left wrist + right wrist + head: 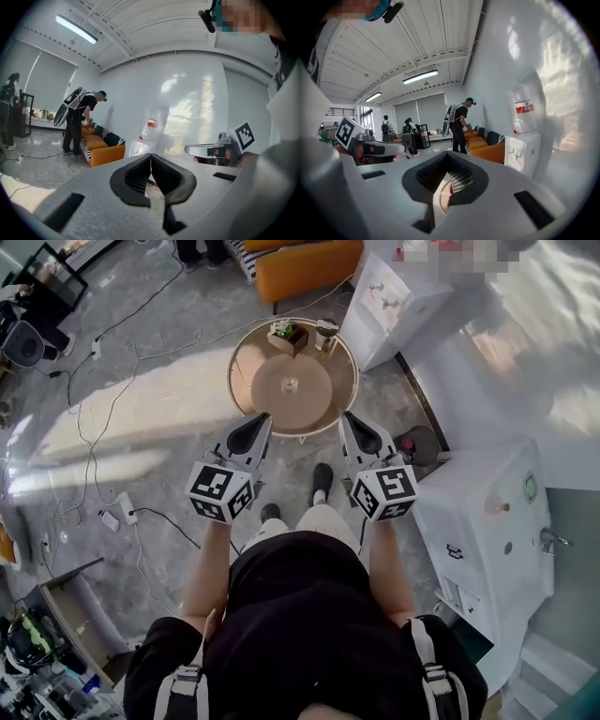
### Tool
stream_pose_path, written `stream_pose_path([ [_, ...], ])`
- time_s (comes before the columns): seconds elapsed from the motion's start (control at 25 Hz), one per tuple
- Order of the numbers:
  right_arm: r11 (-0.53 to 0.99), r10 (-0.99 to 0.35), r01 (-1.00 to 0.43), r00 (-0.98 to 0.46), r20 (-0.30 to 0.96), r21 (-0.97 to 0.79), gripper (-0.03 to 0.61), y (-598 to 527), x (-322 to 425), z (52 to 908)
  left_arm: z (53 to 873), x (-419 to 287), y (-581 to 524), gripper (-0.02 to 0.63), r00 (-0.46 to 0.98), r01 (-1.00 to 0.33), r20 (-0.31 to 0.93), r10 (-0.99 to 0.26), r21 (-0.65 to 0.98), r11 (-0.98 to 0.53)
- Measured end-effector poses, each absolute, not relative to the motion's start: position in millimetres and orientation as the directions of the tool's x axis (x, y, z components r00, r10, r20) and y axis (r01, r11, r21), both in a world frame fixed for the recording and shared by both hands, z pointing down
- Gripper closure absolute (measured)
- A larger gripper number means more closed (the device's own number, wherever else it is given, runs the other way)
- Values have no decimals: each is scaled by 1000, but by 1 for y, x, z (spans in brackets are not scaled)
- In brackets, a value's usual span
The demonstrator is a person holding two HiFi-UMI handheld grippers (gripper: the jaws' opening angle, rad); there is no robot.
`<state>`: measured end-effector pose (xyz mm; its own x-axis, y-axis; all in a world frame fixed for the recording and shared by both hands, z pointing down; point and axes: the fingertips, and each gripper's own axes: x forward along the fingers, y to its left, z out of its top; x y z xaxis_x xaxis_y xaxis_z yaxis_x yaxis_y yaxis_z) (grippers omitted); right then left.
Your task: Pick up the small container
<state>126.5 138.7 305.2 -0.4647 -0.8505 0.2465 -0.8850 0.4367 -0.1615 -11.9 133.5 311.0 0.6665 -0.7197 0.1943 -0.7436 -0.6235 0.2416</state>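
My left gripper (261, 420) and right gripper (349, 418) hover pinched together (both empty) by the tabletop (246, 381), the small container (325, 334) at its far rim.

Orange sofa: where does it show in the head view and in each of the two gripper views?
Head view: the orange sofa is at the top edge, centre, beyond the round table.
Left gripper view: left of centre, mid height.
Right gripper view: right of centre, mid height.
Shared landmark: the white water dispenser, standing to the right of the sofa in every view.
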Motion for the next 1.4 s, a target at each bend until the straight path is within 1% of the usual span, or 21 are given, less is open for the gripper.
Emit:
stream_pose_path([
  [0.24,516,-819,-842,-539,196,-158,575,71,157,282,284,24,81,595,609,-791,163,-776,194,-580],
  [0.44,567,-781,-805,-593,197,-175,575,36,179,289,284,49,59,595,568,-822,168,-805,167,-545],
  [0.56,578,-755,-788,-615,225,-214,575,24,186,309,295,59,53,595,550,-834,187,-814,182,-521],
  [0.88,577,-678,-760,-650,344,-298,575,10,173,384,362,51,49,595,513,-858,312,-800,231,-459],
  [1.12,585,-648,-765,-641,411,-270,575,-3,148,414,400,29,28,595,519,-852,350,-780,282,-440],
  [1.4,566,-660,-788,-608,440,-241,575,-26,127,417,419,14,-8,595,574,-817,353,-739,305,-489],
])
